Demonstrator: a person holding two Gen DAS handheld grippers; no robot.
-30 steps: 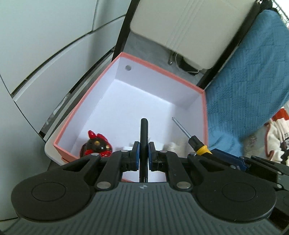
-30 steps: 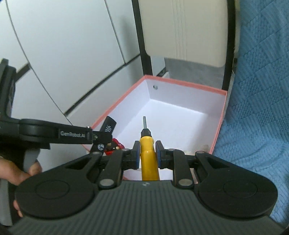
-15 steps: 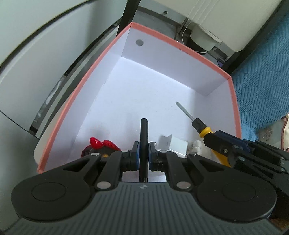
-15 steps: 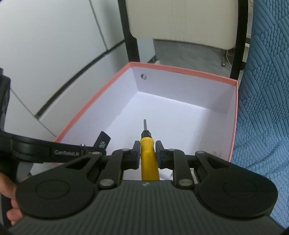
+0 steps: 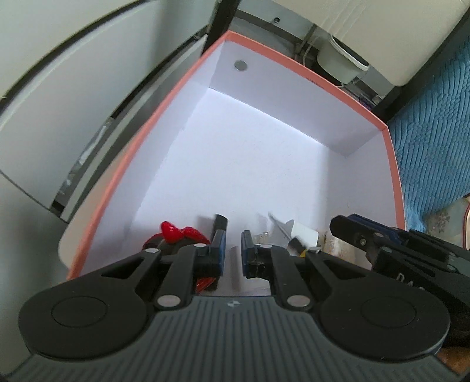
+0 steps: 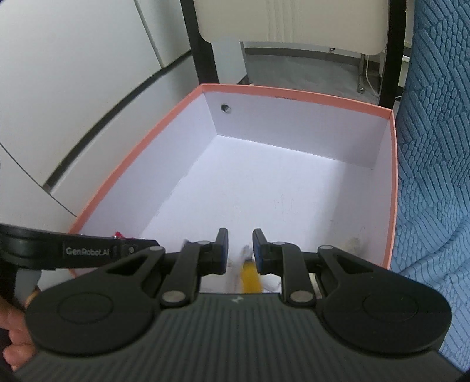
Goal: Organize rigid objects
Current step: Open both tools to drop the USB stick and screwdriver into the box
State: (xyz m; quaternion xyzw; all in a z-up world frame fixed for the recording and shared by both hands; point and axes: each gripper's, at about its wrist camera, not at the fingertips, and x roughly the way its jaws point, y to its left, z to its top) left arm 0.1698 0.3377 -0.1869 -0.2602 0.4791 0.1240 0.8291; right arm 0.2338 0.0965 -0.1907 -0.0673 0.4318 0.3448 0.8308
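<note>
A white box with a pink rim (image 5: 188, 79) (image 6: 293, 95) lies below both grippers. My left gripper (image 5: 232, 245) is open over its near end; a thin black stick (image 5: 218, 224) lies loose just beyond its left finger, beside a red and black toy (image 5: 176, 235). My right gripper (image 6: 238, 245) is open; the yellow-handled screwdriver (image 6: 249, 276) lies blurred below and between its fingers, free of the pads. In the left wrist view the screwdriver (image 5: 282, 227) shows as a blur by a white card (image 5: 305, 235).
Blue quilted fabric (image 6: 434, 147) runs along the box's right side. Grey cabinet panels (image 6: 73, 88) stand to the left. A black-framed chair (image 6: 288, 20) stands beyond the box. The other gripper's arm (image 6: 88, 251) crosses the lower left.
Both grippers have opened. The black stick has left the left gripper and the screwdriver has dropped out of the right gripper into the box. Both grippers have moved further over the box.
</note>
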